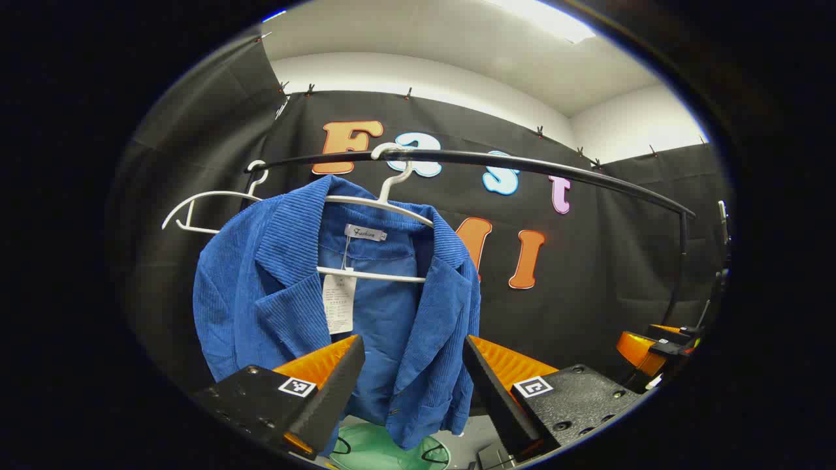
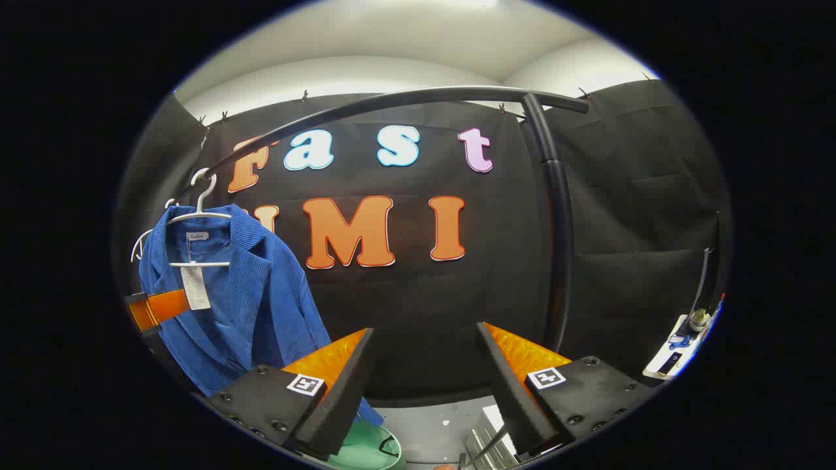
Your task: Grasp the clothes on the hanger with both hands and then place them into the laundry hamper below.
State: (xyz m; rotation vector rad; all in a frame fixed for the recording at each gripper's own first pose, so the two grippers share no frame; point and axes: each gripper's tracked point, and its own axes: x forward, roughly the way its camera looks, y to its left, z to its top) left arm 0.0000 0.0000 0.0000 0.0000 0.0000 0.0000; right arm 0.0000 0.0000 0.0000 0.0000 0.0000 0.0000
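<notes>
In the left gripper view, my left tool (image 1: 413, 385) stands wide apart and holds nothing. The blue jacket (image 1: 398, 313) hangs straight ahead of it, its lower front showing between my fingers (image 1: 330, 398), though I cannot tell whether the cloth is within reach yet. The jacket sits on a white hanger (image 1: 385, 199) hooked over the black rail (image 1: 522, 163) above my tool. A second, bare hanger (image 1: 196, 209) hangs just beside it, up and to the left. The green hamper (image 1: 372, 450) lies below my tool, under the jacket's hem.

My worry here: if I close on one thin fold of the front panel, the corduroy may slide out, or the pull may drag the hanger along the rail into the bare one and tangle them.

In the right gripper view, my right tool (image 2: 424, 385) is also wide and empty, aimed at the black wall with the jacket (image 2: 248, 307) well off to its left. The other tool's orange finger (image 2: 160, 307) shows in front of the jacket there. The rack's upright post (image 2: 558, 248) stands ahead and slightly right, and the hamper (image 2: 366, 450) is below, to the left.

The risk: sweeping left without care could knock into my other tool, and an uneven two-sided pull could leave the collar hooked on the hanger so the jacket misses the hamper.
</notes>
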